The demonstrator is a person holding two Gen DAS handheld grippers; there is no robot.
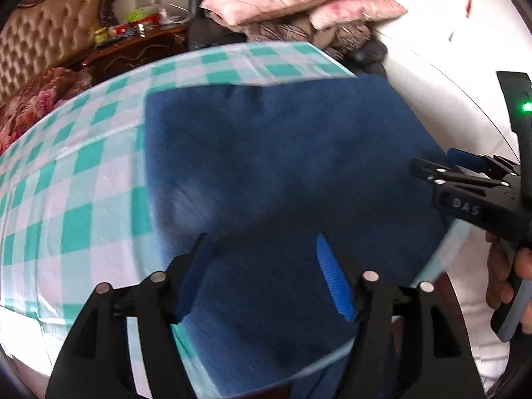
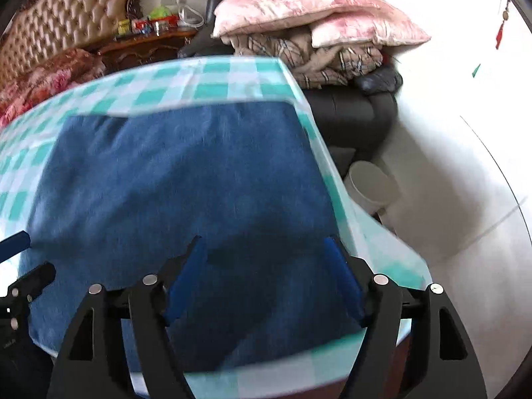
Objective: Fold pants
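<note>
We see the pants, dark blue and folded into a broad rectangular slab, lying flat on the bench, which is covered with a teal-and-white checked cloth. The slab occupies the right near part of the bench, its right edge close to the bench's right edge; its long axis appears to run from near to far. Our left gripper hovers over the near part of the pants with jaws spread and nothing between them. Our right gripper likewise stands released above the cloth, a hand on its handle. Beyond the far edge lie pink pillows on a heap of striped bedding, a tufted headboard, and a cluttered nightstand. A white bin stands on the floor at right.
</note>
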